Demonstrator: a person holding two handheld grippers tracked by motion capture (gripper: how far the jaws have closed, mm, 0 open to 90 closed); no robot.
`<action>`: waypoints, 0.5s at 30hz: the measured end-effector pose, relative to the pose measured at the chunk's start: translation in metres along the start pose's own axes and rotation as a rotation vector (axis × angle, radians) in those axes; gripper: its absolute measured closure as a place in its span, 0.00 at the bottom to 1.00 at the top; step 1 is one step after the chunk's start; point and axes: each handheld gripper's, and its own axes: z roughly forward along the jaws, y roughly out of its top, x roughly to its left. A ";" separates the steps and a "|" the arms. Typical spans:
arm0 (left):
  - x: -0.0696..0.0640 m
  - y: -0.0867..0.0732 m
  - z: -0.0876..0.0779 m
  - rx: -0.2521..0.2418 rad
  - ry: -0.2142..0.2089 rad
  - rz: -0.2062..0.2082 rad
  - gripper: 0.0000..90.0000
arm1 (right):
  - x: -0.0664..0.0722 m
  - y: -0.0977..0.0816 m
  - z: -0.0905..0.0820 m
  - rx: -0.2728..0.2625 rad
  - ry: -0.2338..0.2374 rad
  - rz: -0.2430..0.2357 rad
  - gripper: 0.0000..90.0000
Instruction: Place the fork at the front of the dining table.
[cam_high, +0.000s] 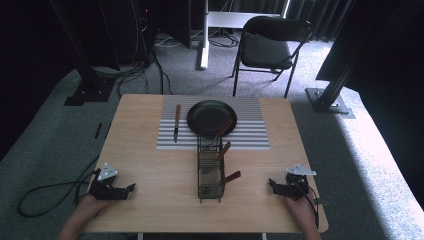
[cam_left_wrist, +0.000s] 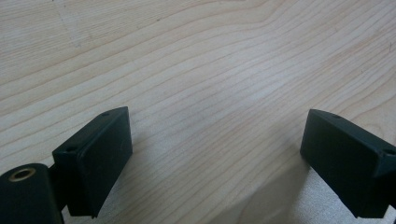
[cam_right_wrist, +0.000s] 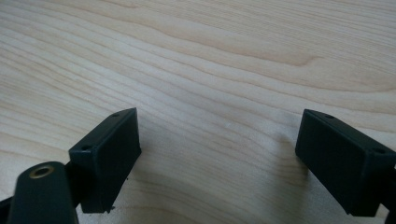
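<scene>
A black folding chair (cam_high: 270, 47) is standing on grey carpet (cam_high: 380, 150) beyond the wooden table (cam_high: 160, 200); daylight is perhaps entering from the right

Wood table (cam_high: 150, 165): mat (cam_high: 250, 135), caddy (cam_high: 210, 172)

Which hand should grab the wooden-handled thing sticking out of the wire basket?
Probably the right. The lowest handle leans out of the wire basket toward the right gripper; the left gripper faces the basket's other side. Both are open and empty.

matt pale wood table (cam_high: 150, 200) (grained), black wire rack (cam_high: 210, 172).
</scene>
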 end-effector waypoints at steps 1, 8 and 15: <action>0.000 0.000 0.000 -0.001 0.001 -0.001 0.10 | 0.000 0.000 0.000 0.001 0.002 -0.003 0.15; 0.000 0.001 0.000 0.001 0.006 -0.005 0.10 | 0.000 -0.001 -0.001 0.001 -0.004 0.001 0.14; 0.000 0.000 0.000 0.001 0.006 -0.005 0.10 | -0.001 -0.001 -0.002 0.001 0.001 -0.005 0.14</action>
